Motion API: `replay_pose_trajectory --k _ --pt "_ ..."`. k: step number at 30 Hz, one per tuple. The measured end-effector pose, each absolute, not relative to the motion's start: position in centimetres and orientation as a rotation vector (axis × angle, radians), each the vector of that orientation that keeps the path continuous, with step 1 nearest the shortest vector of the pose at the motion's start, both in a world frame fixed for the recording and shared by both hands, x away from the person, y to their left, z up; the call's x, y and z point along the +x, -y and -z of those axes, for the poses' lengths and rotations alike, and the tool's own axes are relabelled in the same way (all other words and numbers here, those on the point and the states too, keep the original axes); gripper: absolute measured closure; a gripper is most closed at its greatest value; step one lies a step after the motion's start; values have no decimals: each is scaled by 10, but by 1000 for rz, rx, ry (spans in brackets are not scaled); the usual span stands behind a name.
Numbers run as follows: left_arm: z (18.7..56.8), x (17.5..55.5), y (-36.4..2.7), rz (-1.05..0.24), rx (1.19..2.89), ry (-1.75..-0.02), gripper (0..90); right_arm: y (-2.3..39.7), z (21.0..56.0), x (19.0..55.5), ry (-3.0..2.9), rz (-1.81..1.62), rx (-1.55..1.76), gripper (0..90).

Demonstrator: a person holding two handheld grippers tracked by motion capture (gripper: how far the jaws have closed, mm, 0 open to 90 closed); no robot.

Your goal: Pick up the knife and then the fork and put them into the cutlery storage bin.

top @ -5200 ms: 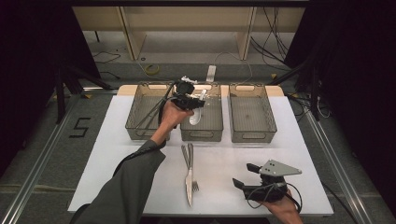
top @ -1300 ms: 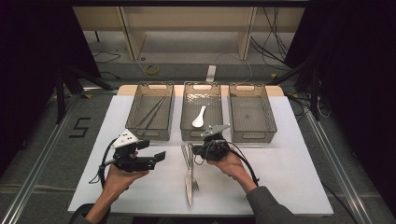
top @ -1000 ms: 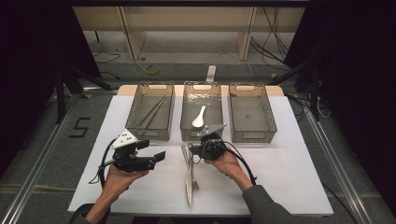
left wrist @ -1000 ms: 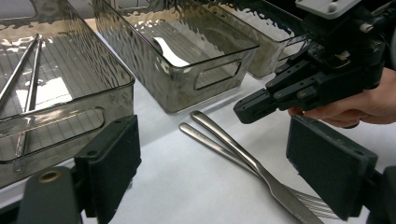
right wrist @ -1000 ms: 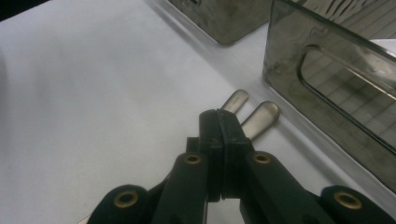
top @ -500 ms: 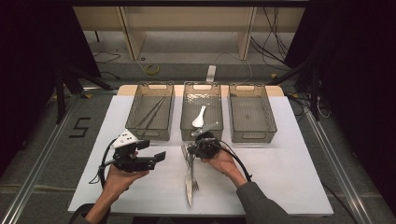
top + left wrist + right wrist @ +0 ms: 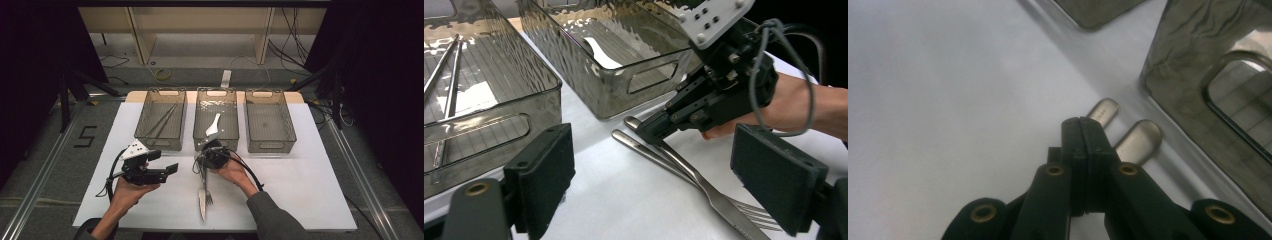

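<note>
A steel knife [image 7: 201, 202] and fork [image 7: 209, 195] lie side by side on the white table [image 7: 300, 185], handles toward the bins. My right gripper [image 7: 202, 160] is shut with nothing between its jaws, tips down at the handle ends. In the right gripper view the closed jaws [image 7: 1082, 126] hover just before one handle end [image 7: 1103, 111] and a second handle end [image 7: 1144, 135]. My left gripper [image 7: 165, 162] is held open to the left of the cutlery, empty. Between its pads [image 7: 544, 172] I see the knife [image 7: 704, 182], the fork tines [image 7: 751, 214] and the right gripper [image 7: 651, 132].
Three smoky clear bins stand in a row at the back. The left bin [image 7: 162, 142] holds thin metal rods, the middle bin [image 7: 216, 144] holds a white spoon [image 7: 212, 126], and the right bin [image 7: 272, 145] shows nothing inside. The middle bin's near wall is close to the right gripper.
The left hand has come back from the middle bin, where the white spoon now lies. The right gripper has crossed from the table's right and sunk onto the cutlery handles.
</note>
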State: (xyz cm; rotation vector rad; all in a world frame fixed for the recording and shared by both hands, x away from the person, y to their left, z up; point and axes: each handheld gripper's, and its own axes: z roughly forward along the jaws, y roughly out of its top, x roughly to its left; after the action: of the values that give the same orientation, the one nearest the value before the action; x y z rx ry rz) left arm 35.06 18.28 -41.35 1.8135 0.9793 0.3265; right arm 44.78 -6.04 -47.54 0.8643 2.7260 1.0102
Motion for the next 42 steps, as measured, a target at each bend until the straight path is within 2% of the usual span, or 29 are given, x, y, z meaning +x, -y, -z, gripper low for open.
replay_pose_trajectory --k 21,42 --pt "414 351 -182 -321 1823 -970 171 83 473 447 -2748 -847 885 900" --pt "415 350 -180 -323 1837 -967 172 115 467 412 -2780 -726 911 900"
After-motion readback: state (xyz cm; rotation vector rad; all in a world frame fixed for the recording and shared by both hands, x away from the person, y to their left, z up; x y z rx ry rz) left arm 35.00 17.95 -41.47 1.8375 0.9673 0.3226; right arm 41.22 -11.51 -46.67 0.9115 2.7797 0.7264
